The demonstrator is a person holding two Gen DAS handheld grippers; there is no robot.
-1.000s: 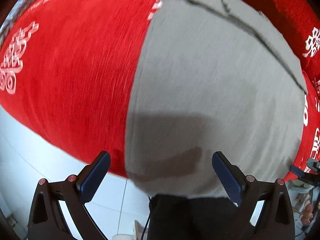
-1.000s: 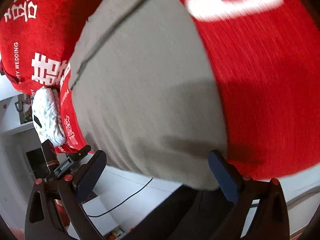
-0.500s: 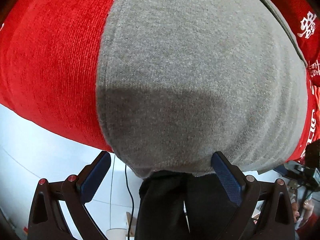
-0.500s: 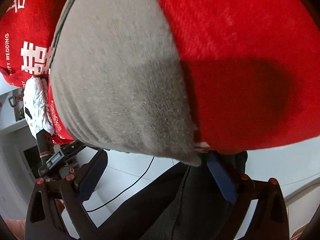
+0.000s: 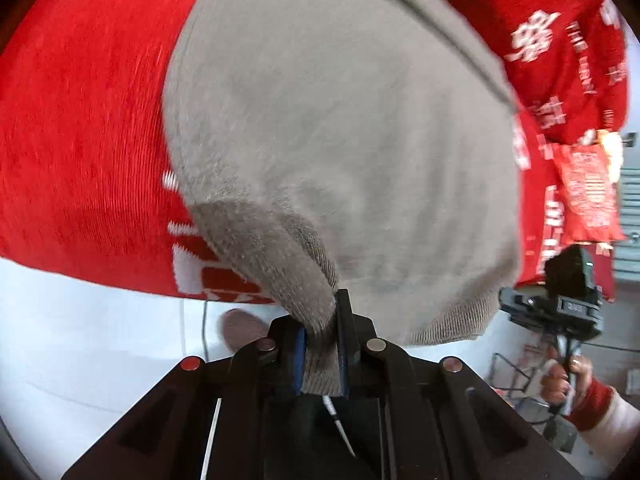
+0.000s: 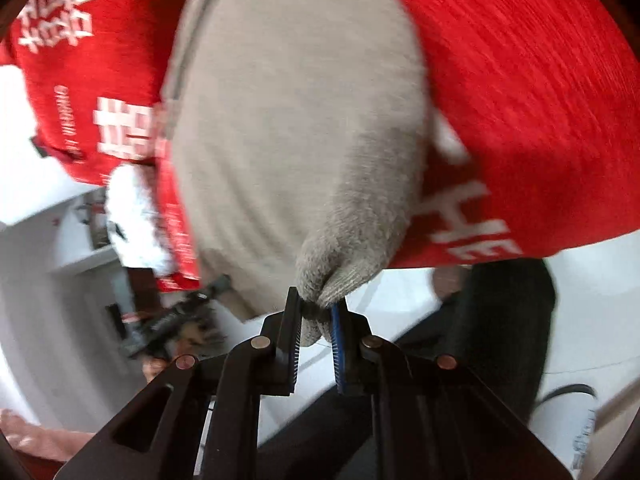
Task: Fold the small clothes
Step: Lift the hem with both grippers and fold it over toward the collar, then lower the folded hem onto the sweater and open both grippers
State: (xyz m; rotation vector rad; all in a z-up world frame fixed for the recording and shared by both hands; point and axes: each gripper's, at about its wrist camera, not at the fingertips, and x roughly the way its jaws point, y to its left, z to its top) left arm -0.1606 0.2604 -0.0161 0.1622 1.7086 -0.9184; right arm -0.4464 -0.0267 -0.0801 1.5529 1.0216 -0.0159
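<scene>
We see a grey knit garment [image 5: 340,140] spread flat over a red cloth [image 5: 80,128] with white lettering, and both of our claws have hold of its near edge. The left claw [image 5: 322,344] has just been closing, and its blue pads now pinch a bunched fold of the grey knit at the garment's near left corner; the fabric rises from the pads in a ridge and the ribbed hem runs off to the right of it. In the right wrist view the right claw [image 6: 316,320] has likewise just been closing, and its pads grip a small gathered nub of the same garment [image 6: 296,128] at the near right corner, where the knit puckers into a point just above the jaws. The red cloth [image 6: 520,100] shows on either side of the grey piece in both views, and its front edge hangs over a white floor. From the left wrist camera we also catch, at the far right, our right hand [image 5: 568,380] with a red cuff holding the handle of the other tool. Below the right claw there is dark clothing [image 6: 500,320], probably our legs, and a thin cable lies on the floor. Both views are blurred, so the lettering cannot be read.
</scene>
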